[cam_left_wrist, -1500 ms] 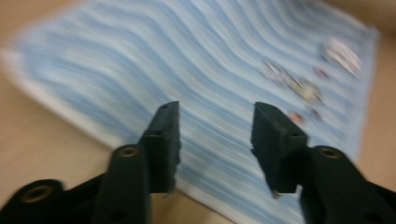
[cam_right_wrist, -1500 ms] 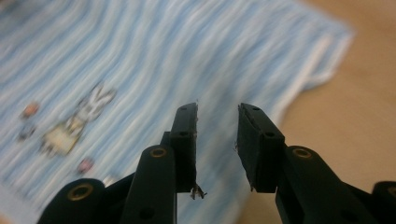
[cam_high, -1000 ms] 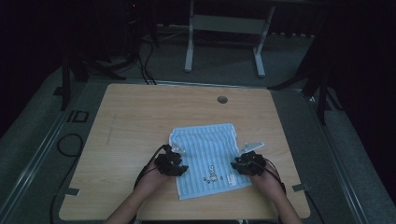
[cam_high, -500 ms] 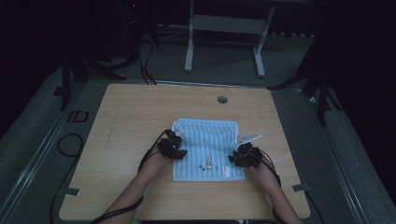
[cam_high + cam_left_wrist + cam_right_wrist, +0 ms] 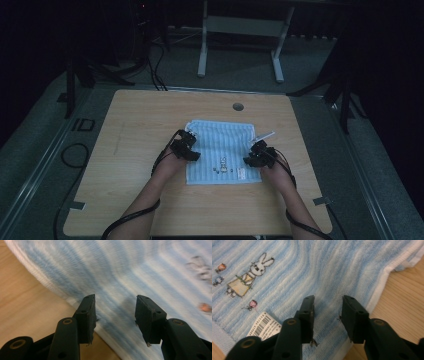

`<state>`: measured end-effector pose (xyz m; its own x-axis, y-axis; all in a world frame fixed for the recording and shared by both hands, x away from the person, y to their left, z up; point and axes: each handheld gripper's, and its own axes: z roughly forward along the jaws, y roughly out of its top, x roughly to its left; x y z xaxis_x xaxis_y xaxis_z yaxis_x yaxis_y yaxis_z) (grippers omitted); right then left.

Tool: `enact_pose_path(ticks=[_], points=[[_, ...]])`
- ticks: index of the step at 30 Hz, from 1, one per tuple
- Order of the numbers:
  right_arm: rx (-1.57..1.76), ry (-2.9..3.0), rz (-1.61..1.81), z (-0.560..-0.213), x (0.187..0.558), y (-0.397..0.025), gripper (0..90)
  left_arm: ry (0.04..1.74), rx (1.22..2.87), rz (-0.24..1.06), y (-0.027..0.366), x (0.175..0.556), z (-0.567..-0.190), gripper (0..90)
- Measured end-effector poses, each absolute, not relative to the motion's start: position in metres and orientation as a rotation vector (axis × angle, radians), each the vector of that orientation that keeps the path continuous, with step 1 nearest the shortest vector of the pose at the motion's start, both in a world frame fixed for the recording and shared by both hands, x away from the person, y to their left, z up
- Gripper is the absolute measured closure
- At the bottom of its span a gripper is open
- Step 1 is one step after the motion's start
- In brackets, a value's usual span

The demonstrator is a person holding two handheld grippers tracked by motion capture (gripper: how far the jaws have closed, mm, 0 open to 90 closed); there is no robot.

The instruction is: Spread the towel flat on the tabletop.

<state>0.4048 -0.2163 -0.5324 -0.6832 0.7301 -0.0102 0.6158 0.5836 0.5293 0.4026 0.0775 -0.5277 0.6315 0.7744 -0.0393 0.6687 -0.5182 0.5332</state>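
Your blue striped towel [image 5: 223, 152] lies flat on the wooden bench [image 5: 140, 120], a little to your side of centre. It is folded to a rectangle whose long axis runs left to right across the bench, with the stripes running from the near edge to the far edge. Its embroidered rabbit [image 5: 249, 275] and white barcode tag [image 5: 263, 326] sit close to the near edge, right of the middle.

Your left gripper [image 5: 186, 147] hangs over the towel's left edge. In the left gripper view its jaws stand well apart with nothing between them; the left jaw is above the white hem where cloth meets wood, the right jaw above the stripes. You cannot tell whether the tips touch the cloth.

Your right gripper [image 5: 260, 156] sits at the towel's right edge, near the front corner. In the right gripper view its jaws are parted and hold nothing, both above the cloth just inside the white hem, with the tag beside the left jaw.

A small round hole [image 5: 238, 106] in the bench lies beyond the towel's far edge, well apart from it.
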Motion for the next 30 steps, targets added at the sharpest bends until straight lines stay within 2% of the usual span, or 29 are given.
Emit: enact_pose_path(ticks=[2,3,4,6,12,19,23,27,30], points=[[1.109,2.587,0.729,-0.531,0.402,-0.217,61.4,1.13,2.345,0.277,0.077,0.403,-0.528,50.5],[1.109,2.587,0.729,-0.531,0.402,-0.217,61.5,1.048,2.356,0.27,0.08,0.387,-0.519,50.5],[1.079,2.592,0.755,-0.526,0.392,-0.222,59.7,1.024,2.353,0.256,0.082,0.38,-0.517,46.6],[1.044,2.597,0.779,-0.521,0.379,-0.228,58.0,0.978,2.348,0.231,0.087,0.366,-0.515,46.5],[0.967,2.645,0.79,-0.524,0.341,-0.242,54.2,0.955,2.332,0.18,0.095,0.333,-0.527,43.0],[0.98,2.662,0.782,-0.535,0.334,-0.245,53.6,0.909,2.387,0.188,0.086,0.325,-0.538,41.5],[0.942,2.66,0.755,-0.535,0.331,-0.242,57.0,0.884,2.413,0.253,0.082,0.325,-0.539,42.9],[0.934,2.636,0.762,-0.535,0.33,-0.242,75.4,0.876,2.403,0.246,0.081,0.323,-0.539,55.0],[0.906,2.63,0.747,-0.535,0.329,-0.239,82.7,0.859,2.412,0.236,0.075,0.322,-0.537,77.3]])
